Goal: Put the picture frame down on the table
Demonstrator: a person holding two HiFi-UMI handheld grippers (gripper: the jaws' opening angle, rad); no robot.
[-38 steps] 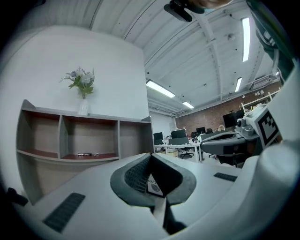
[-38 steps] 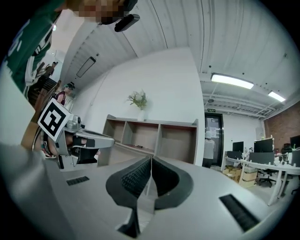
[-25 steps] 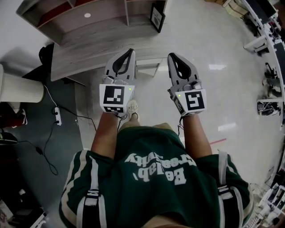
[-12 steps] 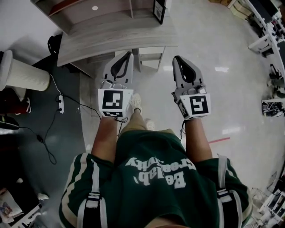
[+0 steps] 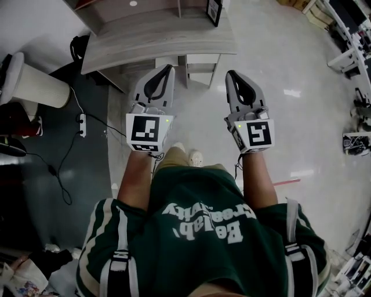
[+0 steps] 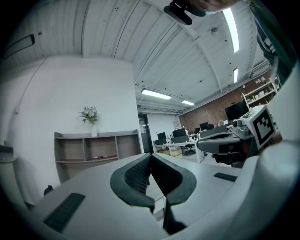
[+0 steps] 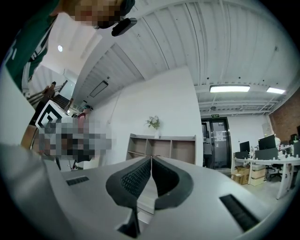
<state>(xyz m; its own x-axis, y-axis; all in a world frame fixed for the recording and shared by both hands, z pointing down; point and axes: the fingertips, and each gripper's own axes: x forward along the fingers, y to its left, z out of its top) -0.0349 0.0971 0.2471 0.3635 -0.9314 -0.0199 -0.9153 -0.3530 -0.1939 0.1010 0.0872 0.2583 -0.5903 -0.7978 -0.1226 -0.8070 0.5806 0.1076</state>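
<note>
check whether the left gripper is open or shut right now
Shut. In the left gripper view, the left gripper has its jaws closed tip to tip, with nothing held between them.

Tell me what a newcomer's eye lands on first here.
Two grey tools fill the middle of the head view: the left hand-held gripper and the right hand-held gripper, side by side in front of the person, both shut with nothing between their jaws. Ahead, at the top edge, a dark picture frame stands on the wooden table.
</note>
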